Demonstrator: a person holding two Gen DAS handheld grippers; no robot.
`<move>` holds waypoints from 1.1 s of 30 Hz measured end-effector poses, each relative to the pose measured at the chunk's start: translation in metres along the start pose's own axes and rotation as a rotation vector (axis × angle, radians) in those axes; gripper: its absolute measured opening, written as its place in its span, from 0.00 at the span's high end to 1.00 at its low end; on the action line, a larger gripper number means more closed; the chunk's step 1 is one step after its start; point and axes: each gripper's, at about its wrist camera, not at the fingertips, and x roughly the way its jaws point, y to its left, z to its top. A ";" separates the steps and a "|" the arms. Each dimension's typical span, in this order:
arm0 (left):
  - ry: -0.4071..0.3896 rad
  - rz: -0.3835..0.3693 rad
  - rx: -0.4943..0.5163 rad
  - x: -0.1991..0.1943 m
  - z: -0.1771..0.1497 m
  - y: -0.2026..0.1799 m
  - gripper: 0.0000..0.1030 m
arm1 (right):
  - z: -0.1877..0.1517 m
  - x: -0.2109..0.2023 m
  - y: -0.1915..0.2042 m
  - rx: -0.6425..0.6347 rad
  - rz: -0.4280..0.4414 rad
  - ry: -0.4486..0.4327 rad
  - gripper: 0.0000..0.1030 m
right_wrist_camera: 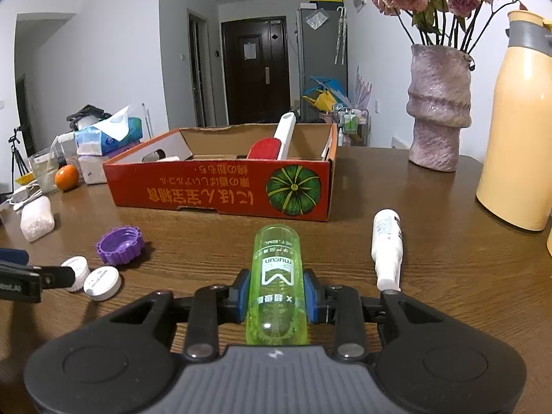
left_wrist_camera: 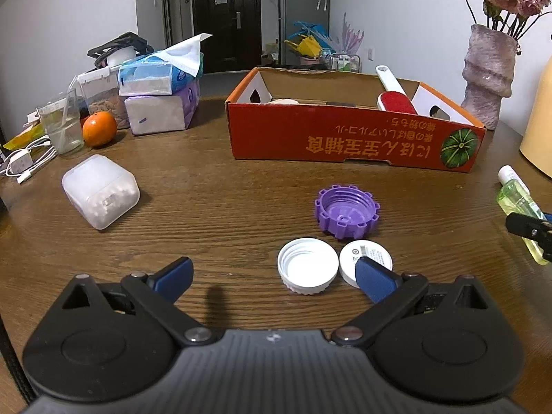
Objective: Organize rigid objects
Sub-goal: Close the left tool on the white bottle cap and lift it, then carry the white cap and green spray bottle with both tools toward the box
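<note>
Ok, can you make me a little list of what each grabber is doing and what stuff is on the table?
right gripper: fingers shut on the green bottle
left gripper: fingers wide open, holding nothing
near left gripper: white cap, white round lid, purple cap
beside green bottle: white bottle, lying down
box: orange cardboard, red brush inside
far left: plastic jar, orange

left gripper [left_wrist_camera: 272, 276] open, right gripper [right_wrist_camera: 276, 296] clamped
</note>
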 end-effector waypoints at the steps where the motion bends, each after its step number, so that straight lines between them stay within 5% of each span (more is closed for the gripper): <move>1: 0.004 0.002 0.001 0.001 0.000 0.000 0.01 | 0.000 -0.001 0.001 0.001 -0.001 -0.003 0.71; 12: 0.041 -0.026 0.011 0.014 -0.001 -0.004 0.28 | -0.002 -0.006 0.007 0.008 -0.016 -0.020 0.71; 20: 0.020 -0.092 0.036 0.012 -0.001 -0.009 0.59 | -0.004 -0.007 0.012 0.004 -0.015 -0.017 0.71; 33: -0.007 -0.121 0.014 0.004 0.002 -0.005 0.60 | -0.006 -0.014 0.027 0.001 -0.005 -0.037 0.71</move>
